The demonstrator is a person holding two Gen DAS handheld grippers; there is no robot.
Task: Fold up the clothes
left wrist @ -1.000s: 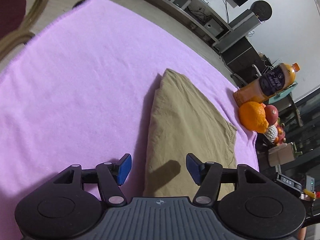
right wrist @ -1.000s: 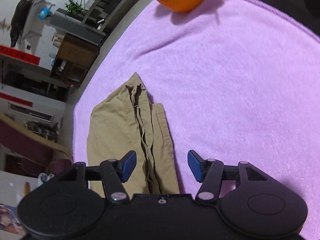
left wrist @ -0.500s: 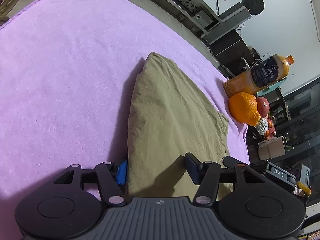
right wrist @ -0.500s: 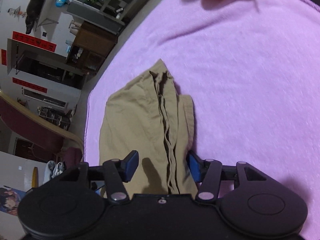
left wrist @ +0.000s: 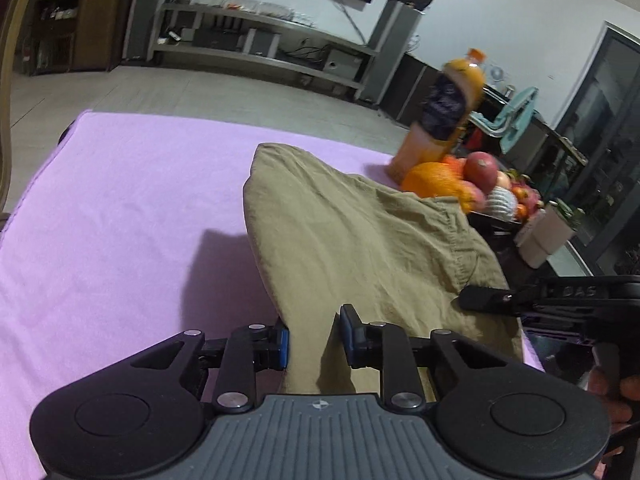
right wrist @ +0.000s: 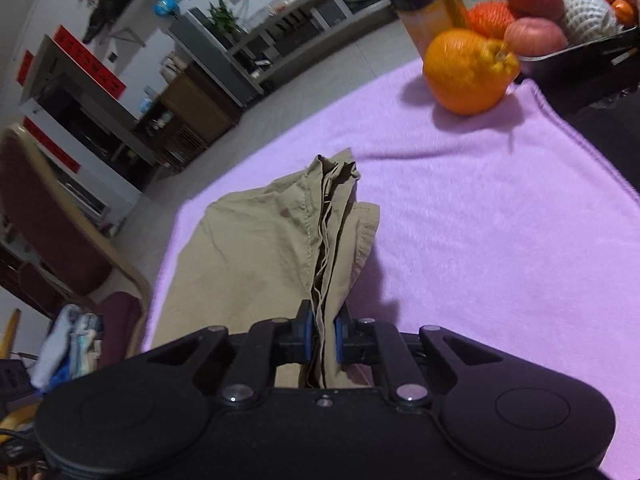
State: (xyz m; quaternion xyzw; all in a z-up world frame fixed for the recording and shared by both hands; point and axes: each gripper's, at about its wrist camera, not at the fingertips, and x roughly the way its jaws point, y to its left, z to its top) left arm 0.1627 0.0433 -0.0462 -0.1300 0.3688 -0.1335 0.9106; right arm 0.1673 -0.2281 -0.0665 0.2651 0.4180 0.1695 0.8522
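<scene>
I count 1 tan garment (left wrist: 352,240) on 1 purple blanket (left wrist: 120,200); my left gripper (left wrist: 314,340) and right gripper (right wrist: 320,336) both pinch its near edge; 1 juice bottle (left wrist: 448,108), label unreadable; 1 orange (right wrist: 466,70)

We saw a pale tiled floor (left wrist: 168,84) beyond the table, a long low shelf unit (left wrist: 256,46) against the far white wall (left wrist: 500,20), a wooden cabinet (left wrist: 76,28) far left, and dark glass doors (left wrist: 600,152) at right.
</scene>
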